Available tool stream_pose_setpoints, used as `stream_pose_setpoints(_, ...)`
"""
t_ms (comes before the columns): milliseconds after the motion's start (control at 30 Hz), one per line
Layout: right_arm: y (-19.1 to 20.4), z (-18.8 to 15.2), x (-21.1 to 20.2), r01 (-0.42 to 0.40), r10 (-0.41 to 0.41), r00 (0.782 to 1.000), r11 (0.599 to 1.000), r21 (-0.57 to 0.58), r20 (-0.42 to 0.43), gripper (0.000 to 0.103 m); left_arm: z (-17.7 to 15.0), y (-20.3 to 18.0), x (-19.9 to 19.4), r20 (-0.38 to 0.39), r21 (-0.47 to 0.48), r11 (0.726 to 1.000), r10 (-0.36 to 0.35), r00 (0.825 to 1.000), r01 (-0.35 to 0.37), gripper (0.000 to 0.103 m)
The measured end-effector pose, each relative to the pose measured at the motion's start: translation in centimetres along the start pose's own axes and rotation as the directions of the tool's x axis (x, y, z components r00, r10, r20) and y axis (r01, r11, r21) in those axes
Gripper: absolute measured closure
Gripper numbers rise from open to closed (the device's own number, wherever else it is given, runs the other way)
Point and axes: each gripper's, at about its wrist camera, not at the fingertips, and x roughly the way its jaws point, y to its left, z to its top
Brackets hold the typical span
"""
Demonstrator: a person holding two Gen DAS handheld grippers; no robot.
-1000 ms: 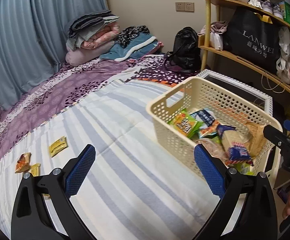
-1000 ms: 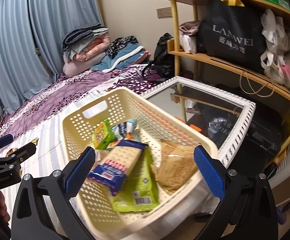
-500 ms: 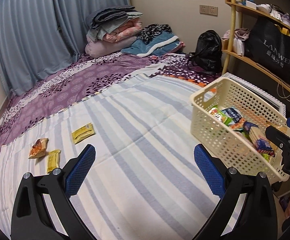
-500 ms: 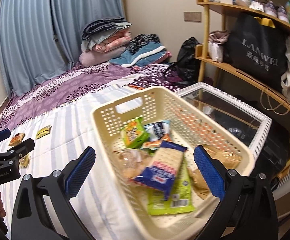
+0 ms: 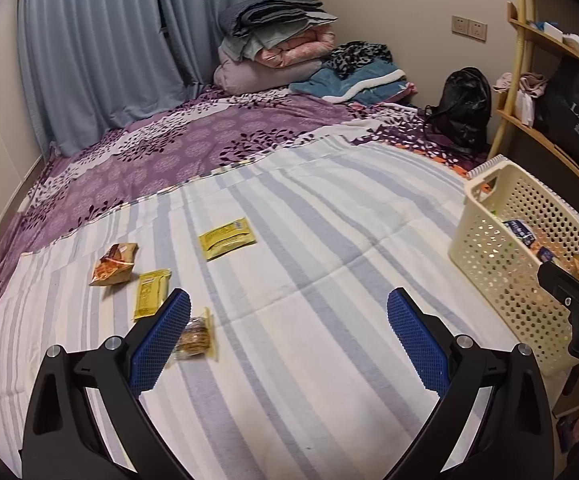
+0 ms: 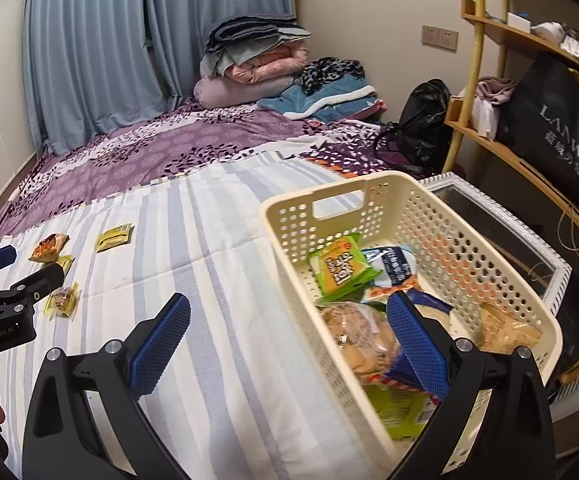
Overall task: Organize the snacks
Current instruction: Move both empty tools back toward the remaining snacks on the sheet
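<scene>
Left wrist view: the left gripper [image 5: 289, 336] hangs low over the striped blanket [image 5: 329, 248], its fingers spread wide with nothing between them. Four loose snacks lie ahead on its left: a clear cookie packet [image 5: 194, 339] just beside the left pad, a small yellow packet [image 5: 151, 294], an orange packet [image 5: 114, 265] and a flat yellow sachet [image 5: 227, 238] farther off. The likely trouble is a pad sliding over a thin, flat packet and pinching the soft blanket instead, since the sachets offer little edge to catch. The tool points forward along the bed, angled slightly down, with the cream basket [image 5: 501, 264] well apart on its right.

Right wrist view: the right gripper [image 6: 289, 336] is also splayed and empty, straddling the basket's near-left wall, its right pad over the snacks already inside, among them a green packet [image 6: 339, 266]. Dropping from here could knock the rim and tip the basket, which sits near the bed's edge.
</scene>
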Motion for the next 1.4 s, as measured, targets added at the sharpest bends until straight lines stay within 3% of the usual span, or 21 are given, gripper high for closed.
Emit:
stream_pose_setpoints(300,4.1,0.6,1.8,-0.043,0.04,0.999,0.997,-0.064,-0.036,0.005,-0.8,4.5,1.4,-0.032,-0.069,0.997,0.036,0.999,-0.038,0.003)
stream_pose_setpoints(533,8.2,0.4,3.9,-0.168,0.16,0.982,0.983,-0.079,-0.098,0.005,-1.7,8.6,2.6,-0.067,-0.124,0.989,0.077,0.995,-0.084,0.003)
stream_pose_setpoints(1000,19.8,-1.5,7.9,-0.412,0.365,0.898,0.892,-0.185,-0.245,0.005,-3.9,17.2,4.7,-0.143,-0.242,0.95,0.168,0.975,-0.199,0.003)
stream_pose_setpoints(1200,23.9,-2.0,9.5,-0.482,0.414,0.863,0.847,-0.226,-0.288,0.005,-4.8,20.2,5.7,-0.171,-0.303,0.929,0.167,0.971,-0.213,0.003)
stream_pose_setpoints(1400,26.8,-2.6,11.3,-0.511,0.426,0.843,0.825,-0.243,-0.328,0.005,-5.6,21.9,6.5,-0.193,-0.321,0.918,0.179,0.965,-0.234,0.003)
